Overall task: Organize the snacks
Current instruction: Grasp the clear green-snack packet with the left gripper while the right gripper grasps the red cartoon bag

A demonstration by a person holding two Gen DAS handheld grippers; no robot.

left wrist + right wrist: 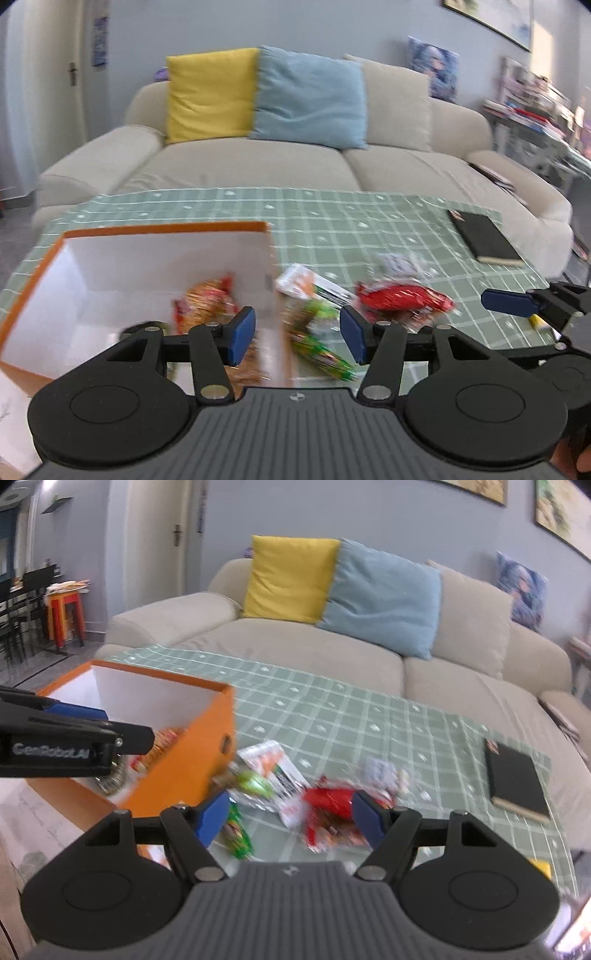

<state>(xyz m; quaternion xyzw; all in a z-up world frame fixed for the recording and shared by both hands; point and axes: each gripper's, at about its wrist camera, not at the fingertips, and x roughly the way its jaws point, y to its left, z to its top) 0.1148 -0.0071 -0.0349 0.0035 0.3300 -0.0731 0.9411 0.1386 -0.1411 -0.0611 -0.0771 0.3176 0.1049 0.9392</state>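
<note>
An orange box [166, 230] with a white inside stands on the green checked tablecloth; it also shows in the right wrist view [192, 753]. An orange-red snack bag [205, 299] lies inside it. Beside the box lie a green packet [321, 354], a white-and-orange packet [310, 286], a red packet [402, 297] and a clear packet [400, 264]. My left gripper [297, 334] is open and empty, straddling the box's right wall. My right gripper [288, 814] is open and empty above the green packet [240, 834] and the red packet [328, 801].
A black notebook [484, 240] lies at the table's right side, also in the right wrist view [515, 779]. A small yellow item [537, 323] lies near the right edge. A beige sofa [258, 162] with yellow and blue cushions stands behind the table.
</note>
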